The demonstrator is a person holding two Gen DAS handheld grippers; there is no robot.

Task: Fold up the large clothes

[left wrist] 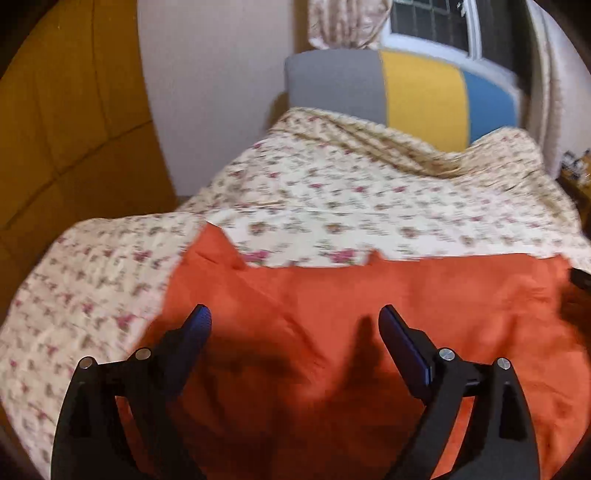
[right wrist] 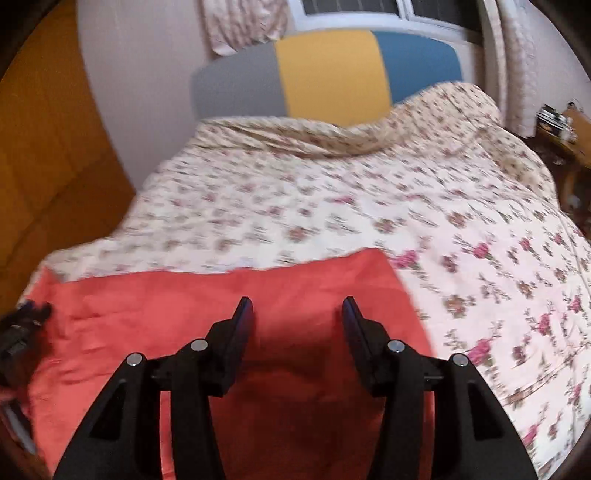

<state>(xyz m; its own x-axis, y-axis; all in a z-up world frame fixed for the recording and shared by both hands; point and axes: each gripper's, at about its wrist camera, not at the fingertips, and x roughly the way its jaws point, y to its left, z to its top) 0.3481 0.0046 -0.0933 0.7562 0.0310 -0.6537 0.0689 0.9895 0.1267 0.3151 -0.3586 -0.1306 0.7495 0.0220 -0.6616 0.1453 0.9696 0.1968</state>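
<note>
An orange-red garment (left wrist: 369, 332) lies spread flat on the near end of a bed, over a cream floral bedspread (left wrist: 332, 192). Its far edge runs roughly straight across the bed. In the left wrist view a pointed corner of the cloth sticks up towards the far left.

The left gripper (left wrist: 295, 317) hangs over the garment's left part with its jaws wide apart. Nothing is between them, and their shadow falls on the cloth below.

The right gripper (right wrist: 297, 310) hangs over the garment's right part, close to its far right corner. Its jaws stand apart, narrower than the left pair, and hold nothing. Whether either pair of fingertips touches the cloth cannot be told.

At the far end of the bed stands a headboard (right wrist: 328, 70) in grey, yellow and blue panels. The bedspread bunches up against it. A window (right wrist: 351, 7) with patterned curtains (right wrist: 243, 22) lies behind it. A yellow-brown wardrobe (left wrist: 66, 110) stands along the bed's left side.
</note>
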